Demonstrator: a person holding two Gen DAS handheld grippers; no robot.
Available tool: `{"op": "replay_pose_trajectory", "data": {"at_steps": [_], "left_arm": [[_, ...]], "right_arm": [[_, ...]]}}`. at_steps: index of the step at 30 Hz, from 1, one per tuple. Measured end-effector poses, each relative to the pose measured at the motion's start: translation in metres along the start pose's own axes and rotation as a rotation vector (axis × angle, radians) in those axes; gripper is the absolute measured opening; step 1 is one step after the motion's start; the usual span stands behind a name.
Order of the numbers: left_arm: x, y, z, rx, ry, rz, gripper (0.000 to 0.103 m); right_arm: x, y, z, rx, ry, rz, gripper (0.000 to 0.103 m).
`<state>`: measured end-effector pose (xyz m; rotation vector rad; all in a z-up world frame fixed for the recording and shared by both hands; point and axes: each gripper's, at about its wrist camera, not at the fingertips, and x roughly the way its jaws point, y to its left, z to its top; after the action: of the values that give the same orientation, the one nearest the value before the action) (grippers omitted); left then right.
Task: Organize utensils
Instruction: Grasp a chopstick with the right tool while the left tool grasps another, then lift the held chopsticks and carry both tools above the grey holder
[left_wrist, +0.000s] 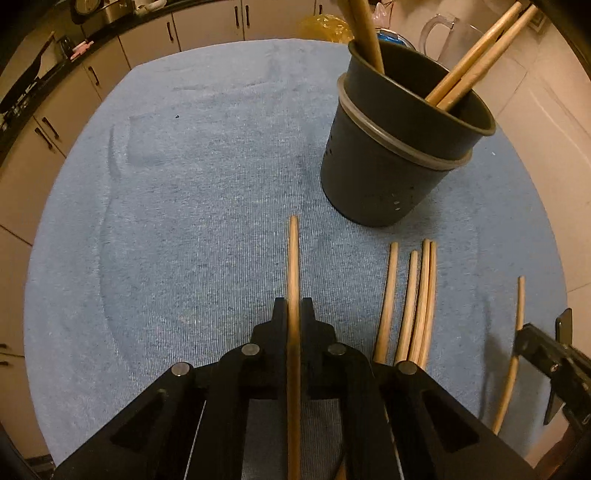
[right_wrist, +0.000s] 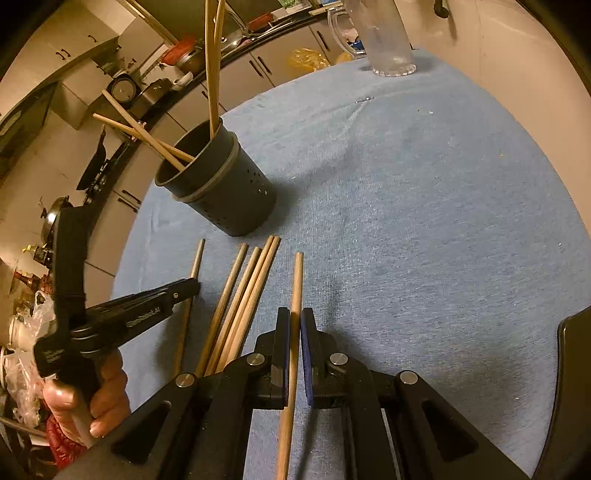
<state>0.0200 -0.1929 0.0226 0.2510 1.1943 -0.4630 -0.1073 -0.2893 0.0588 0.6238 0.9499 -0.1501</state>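
A dark grey utensil holder (left_wrist: 391, 147) stands on the blue cloth with several wooden chopsticks leaning in it; it also shows in the right wrist view (right_wrist: 221, 184). My left gripper (left_wrist: 294, 314) is shut on one chopstick (left_wrist: 293, 266) lying along the cloth. My right gripper (right_wrist: 294, 325) is shut on another chopstick (right_wrist: 296, 284). Several loose chopsticks (left_wrist: 413, 299) lie between the two grippers, also seen in the right wrist view (right_wrist: 240, 295). The left gripper shows in the right wrist view (right_wrist: 184, 288), the right gripper in the left wrist view (left_wrist: 554, 343).
The blue cloth (right_wrist: 424, 206) covers a round table. A clear plastic jug (right_wrist: 384, 37) stands at its far edge, with a yellow bag (right_wrist: 310, 59) beyond. Kitchen cabinets and a cluttered counter (right_wrist: 122, 92) lie behind the table.
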Motion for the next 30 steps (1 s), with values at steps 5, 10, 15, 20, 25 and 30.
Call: {"op": "replay_pose_trajectory", "data": {"at_steps": [5,10,15,20,25,30], "left_arm": [[-0.034,0.007,-0.017,0.000,-0.099,-0.053,0.006],[-0.088,0.020,-0.035,-0.022,-0.222,-0.097,0.006],[-0.132,0.031,-0.043,-0.038,-0.327,-0.131,0.006],[-0.164,0.034,-0.055,-0.032,-0.393,-0.156,0.006],[-0.172,0.035,-0.061,-0.030,-0.422,-0.179,0.006],[-0.174,0.035,-0.060,-0.025,-0.430,-0.185,0.006]], "right_arm": [[-0.016,0.003,-0.003,-0.010,-0.043,0.007,0.006],[-0.035,0.020,-0.008,-0.034,-0.108,0.026,0.006],[-0.063,0.041,-0.015,-0.074,-0.200,0.042,0.006],[-0.083,0.055,-0.021,-0.095,-0.270,0.042,0.006],[-0.092,0.059,-0.024,-0.094,-0.292,0.036,0.006],[-0.097,0.057,-0.023,-0.094,-0.305,0.038,0.006]]}}
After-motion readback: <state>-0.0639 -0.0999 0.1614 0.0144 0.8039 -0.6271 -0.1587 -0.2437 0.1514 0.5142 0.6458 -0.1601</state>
